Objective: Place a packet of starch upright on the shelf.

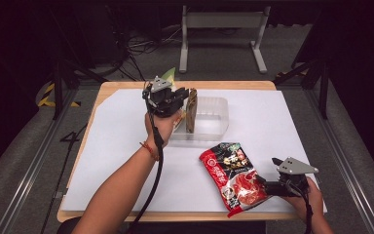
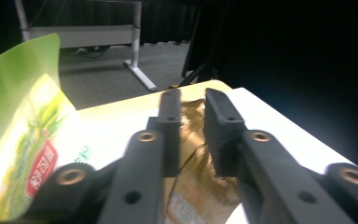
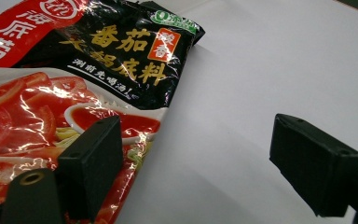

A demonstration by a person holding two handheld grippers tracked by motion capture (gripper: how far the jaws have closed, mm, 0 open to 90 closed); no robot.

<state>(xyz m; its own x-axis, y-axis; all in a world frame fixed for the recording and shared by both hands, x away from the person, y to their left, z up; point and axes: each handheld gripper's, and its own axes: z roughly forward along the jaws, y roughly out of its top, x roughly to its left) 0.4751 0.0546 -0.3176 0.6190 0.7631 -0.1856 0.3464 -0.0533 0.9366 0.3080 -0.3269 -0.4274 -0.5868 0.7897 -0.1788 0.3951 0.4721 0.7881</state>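
A brown packet stands on edge over the left end of a clear plastic tub. My left gripper is shut on its upper part; in the left gripper view the brown packet sits between the narrow jaws of the left gripper. A green packet leans just behind that gripper, its tip poking up. A red and black hot-pot packet lies flat at the front. My right gripper is open at its right edge; in the right gripper view one jaw of the right gripper overlaps the hot-pot packet.
A white board covers most of the wooden table. A grey metal frame stands on the floor beyond the far edge. Cables lie on the floor at the back left. The person's forearms come in from the front.
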